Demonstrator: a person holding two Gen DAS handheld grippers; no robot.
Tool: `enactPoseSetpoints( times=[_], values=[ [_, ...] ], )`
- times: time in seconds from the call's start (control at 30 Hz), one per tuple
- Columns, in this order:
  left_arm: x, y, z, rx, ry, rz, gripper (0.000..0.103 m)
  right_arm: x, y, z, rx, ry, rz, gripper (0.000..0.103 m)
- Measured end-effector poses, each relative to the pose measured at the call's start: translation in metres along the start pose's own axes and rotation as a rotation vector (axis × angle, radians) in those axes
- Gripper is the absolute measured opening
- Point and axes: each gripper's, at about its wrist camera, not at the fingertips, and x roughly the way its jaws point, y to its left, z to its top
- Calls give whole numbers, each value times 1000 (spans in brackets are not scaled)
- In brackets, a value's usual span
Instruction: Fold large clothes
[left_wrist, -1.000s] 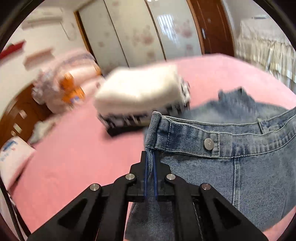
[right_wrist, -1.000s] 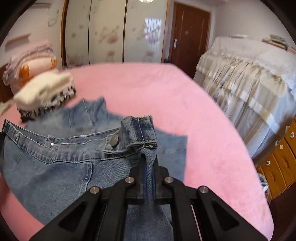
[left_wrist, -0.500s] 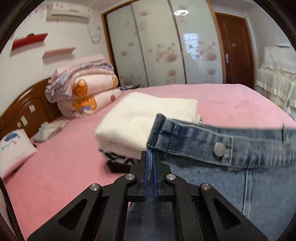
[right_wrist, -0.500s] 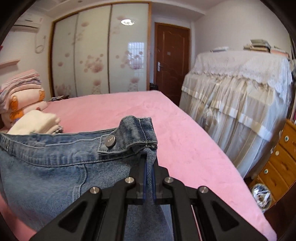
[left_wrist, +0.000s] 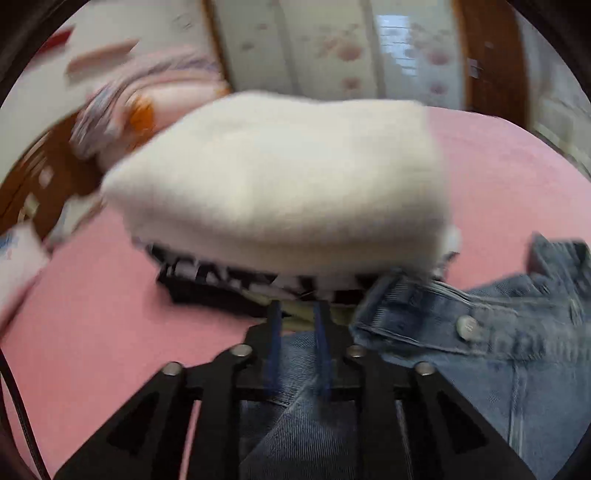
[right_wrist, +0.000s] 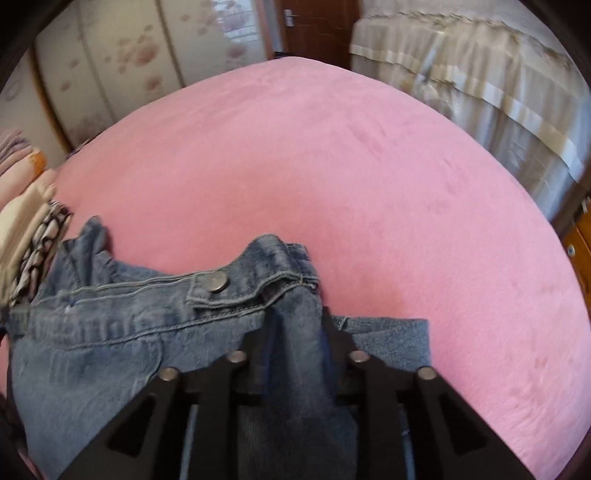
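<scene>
Left wrist view, blurred: left gripper (left_wrist: 297, 314) is opening w/ jeans (left_wrist: 480, 354) probably loose between its pads, right gripper (right_wrist: 295, 321) likewise opening round the waistband, jeans lying on pink bed (right_wrist: 332, 166) beside a folded stack (left_wrist: 280, 177).

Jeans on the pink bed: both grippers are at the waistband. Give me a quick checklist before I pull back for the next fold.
1. Left gripper released: ok, jaws opening, waistband corner lies to its right, not between the pads.
2. Right gripper released: not ok, jaws opening but denim still sits between the fingers.
3. Jeans down on the pink bed: ok.
4. Waistband flat: not ok, right corner bunched.
5. Clearance from the folded cream garment: cannot tell, blurred, close ahead of the left gripper.
</scene>
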Motion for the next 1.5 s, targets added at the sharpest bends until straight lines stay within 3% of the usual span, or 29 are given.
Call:
enactPoseSetpoints(
  times=[0.03, 0.1, 0.2, 0.27, 0.37, 0.5, 0.63, 0.67, 0.7, 0.8, 1.0, 1.2, 1.3, 1.33, 1.4, 1.5],
  values=[
    [-6, -4, -1, 50, -21, -14, 36, -9, 1, 0, -23, -16, 10, 39],
    [-21, -13, -2, 175, -81, -61, 61, -24, 6, 0, -61, -46, 30, 45],
    [-35, -22, -6, 318, -113, -139, 68, -36, 14, -1, -117, -71, 63, 51],
    [-26, -27, -6, 370, -59, -192, 70, -35, 16, -1, -151, -63, 66, 54],
    [-3, -36, -7, 407, 43, -190, 70, -24, 19, 2, -154, -35, 68, 54],
    [21, -40, -1, 367, 69, -186, 70, -11, 16, 0, -124, -5, 96, 54],
    [37, -58, 2, 433, 88, -175, 70, 5, 6, -2, -96, 38, 101, 54],
    [39, -62, 1, 457, 75, -179, 57, 8, 4, -2, -87, 44, 105, 54],
    [34, -70, -2, 473, 62, -171, 37, 10, 2, -1, -77, 46, 108, 54],
    [22, -78, -6, 479, -19, -82, 25, 15, 1, 2, -68, 47, 109, 54],
    [-11, -70, -5, 334, -247, 37, 25, 18, 18, 4, -110, 21, 76, 56],
    [20, -104, -23, 398, -214, 145, 28, 32, 33, -5, -163, -4, -62, 55],
    [22, -106, -25, 417, -198, 150, 36, 24, 42, -4, -186, -1, -116, 55],
    [19, -103, -23, 415, -173, 132, 37, 18, 44, -4, -184, -2, -120, 55],
    [11, -101, -18, 416, -114, 108, 51, -2, 51, -6, -184, -40, -99, 55],
    [-20, -91, -22, 381, -69, 82, 54, -40, 80, -18, -228, -143, -42, 55]
  ],
)
